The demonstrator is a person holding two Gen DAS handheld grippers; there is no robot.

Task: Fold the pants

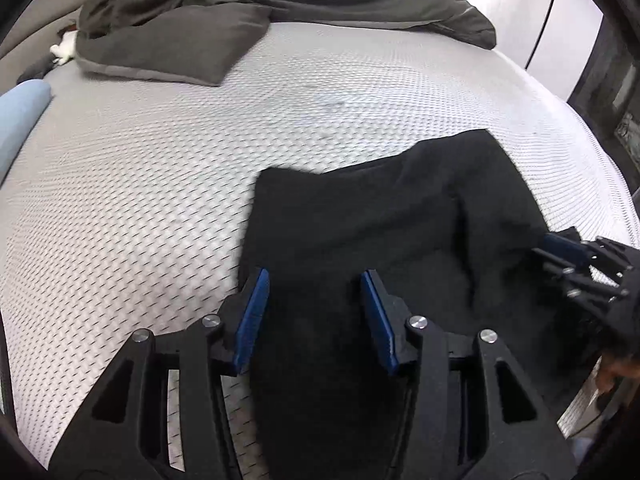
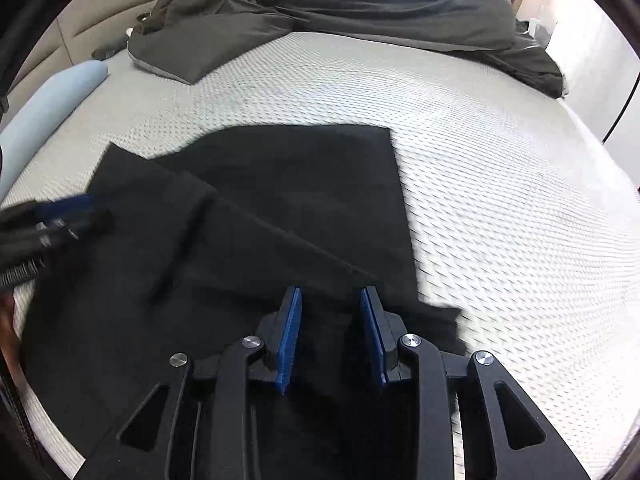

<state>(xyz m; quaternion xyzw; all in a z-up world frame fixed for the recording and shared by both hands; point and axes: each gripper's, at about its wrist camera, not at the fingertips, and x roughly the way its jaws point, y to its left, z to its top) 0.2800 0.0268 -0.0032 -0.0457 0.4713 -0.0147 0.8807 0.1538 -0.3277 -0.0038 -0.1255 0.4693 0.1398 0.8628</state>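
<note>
We have the black pants (image 2: 280, 200) partly folded on the mattress (image 2: 500, 200) ahead; the left gripper (image 1: 314, 312) and right gripper (image 2: 330, 332) hover spread apart, so more folds likely remain.

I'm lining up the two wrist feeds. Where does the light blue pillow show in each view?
Left wrist: the blue pillow lies at the far left edge, left of the black pants.
Right wrist: blue pillow at upper left, beyond the pants' left corner.
Shared landmark: the grey duvet heaped along the far side of the mattress.
</note>
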